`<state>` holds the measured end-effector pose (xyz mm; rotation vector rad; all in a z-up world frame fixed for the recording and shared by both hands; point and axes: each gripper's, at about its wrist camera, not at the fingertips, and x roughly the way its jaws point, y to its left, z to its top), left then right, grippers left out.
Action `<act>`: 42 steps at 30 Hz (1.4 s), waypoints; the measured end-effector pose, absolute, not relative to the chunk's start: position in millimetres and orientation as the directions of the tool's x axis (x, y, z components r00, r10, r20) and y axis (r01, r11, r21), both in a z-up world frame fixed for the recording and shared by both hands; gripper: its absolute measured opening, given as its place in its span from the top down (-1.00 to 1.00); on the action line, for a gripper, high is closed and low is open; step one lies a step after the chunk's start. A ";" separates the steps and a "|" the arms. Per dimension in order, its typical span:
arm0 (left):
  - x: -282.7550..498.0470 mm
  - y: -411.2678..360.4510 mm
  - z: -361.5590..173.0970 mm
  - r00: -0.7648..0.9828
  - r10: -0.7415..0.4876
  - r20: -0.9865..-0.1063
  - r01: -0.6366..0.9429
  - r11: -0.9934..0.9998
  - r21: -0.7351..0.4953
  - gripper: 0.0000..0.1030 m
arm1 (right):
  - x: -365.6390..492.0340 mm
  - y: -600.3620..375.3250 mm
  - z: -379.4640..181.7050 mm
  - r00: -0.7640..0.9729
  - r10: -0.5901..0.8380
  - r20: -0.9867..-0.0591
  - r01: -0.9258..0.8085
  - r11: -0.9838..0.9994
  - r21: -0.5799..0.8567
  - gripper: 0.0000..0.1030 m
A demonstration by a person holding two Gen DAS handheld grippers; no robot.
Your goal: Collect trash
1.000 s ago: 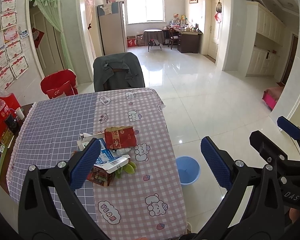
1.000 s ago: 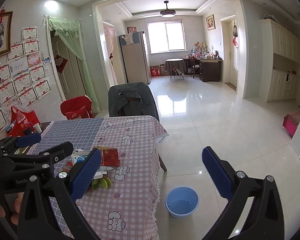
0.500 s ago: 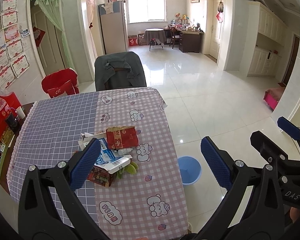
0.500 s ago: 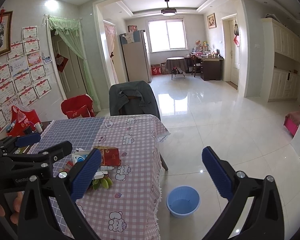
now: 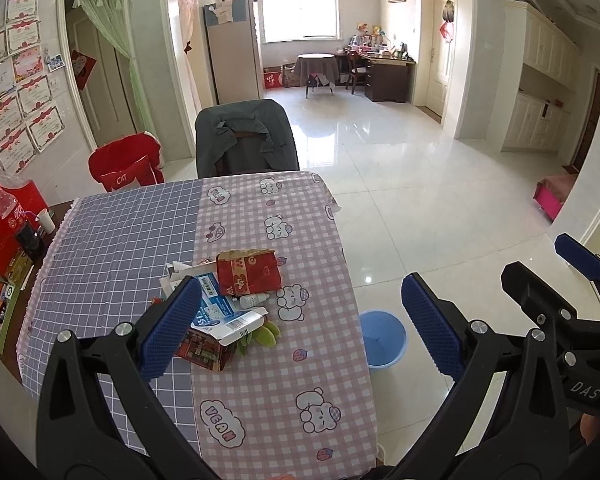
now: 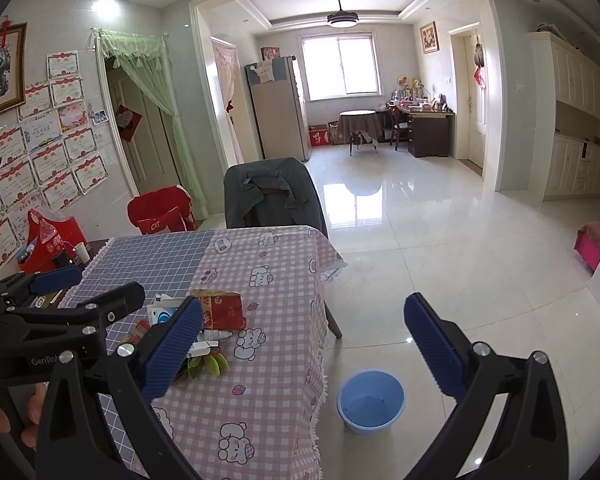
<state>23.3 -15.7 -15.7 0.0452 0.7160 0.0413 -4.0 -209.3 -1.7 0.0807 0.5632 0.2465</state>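
Observation:
A pile of trash lies on the checked tablecloth (image 5: 260,392): a red snack bag (image 5: 247,271), a blue-and-white carton (image 5: 224,314), a small white bottle (image 5: 254,300), green pods (image 5: 266,334) and a red wrapper (image 5: 202,350). The red bag (image 6: 222,308) and pods (image 6: 208,364) also show in the right wrist view. A blue bin (image 5: 382,336) stands empty on the floor right of the table, also in the right wrist view (image 6: 370,400). My left gripper (image 5: 296,328) is open above the table's near end. My right gripper (image 6: 300,348) is open over the table's right edge.
A chair draped with a grey jacket (image 5: 246,138) stands at the table's far end. A red chair cover (image 5: 124,166) is at the back left. Red packaging and a cup (image 5: 46,220) sit at the table's left side. Glossy tiled floor (image 5: 420,200) stretches to the right.
Both grippers have drifted slightly forward and lower toward the table; the trash pile sits a little nearer. Both stay open. Nothing on the table has moved.

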 end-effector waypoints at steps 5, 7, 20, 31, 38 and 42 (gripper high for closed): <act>22.3 -21.9 -15.7 0.749 0.070 -0.659 -0.043 0.997 0.057 -0.90 | -0.2 -214.0 -2.7 0.810 0.274 -0.519 -0.230 0.962 0.148 -0.92; 20.8 -25.2 -15.7 0.748 0.080 -0.658 -0.053 0.997 0.060 -0.90 | 1.0 -215.6 -2.7 0.807 0.281 -0.519 -0.238 0.960 0.149 -0.92; 14.8 -51.5 -15.7 0.740 0.136 -0.659 -0.128 0.990 0.060 -0.90 | 8.1 -239.8 -6.7 0.785 0.347 -0.513 -0.307 0.937 0.164 -0.92; 22.2 -55.0 -15.2 0.732 0.180 -0.657 -0.176 0.982 0.073 -0.90 | 18.0 -240.3 -4.8 0.775 0.383 -0.503 -0.344 0.923 0.172 -0.92; 39.2 -32.2 -24.0 0.713 0.165 -0.682 -0.165 0.984 0.065 -0.90 | 37.4 -222.3 -16.2 0.751 0.377 -0.542 -0.330 0.926 0.187 -0.92; 49.4 -16.9 -28.6 0.701 0.150 -0.697 -0.151 0.987 0.060 -0.90 | 45.5 -202.5 -19.4 0.738 0.376 -0.560 -0.339 0.924 0.175 -0.91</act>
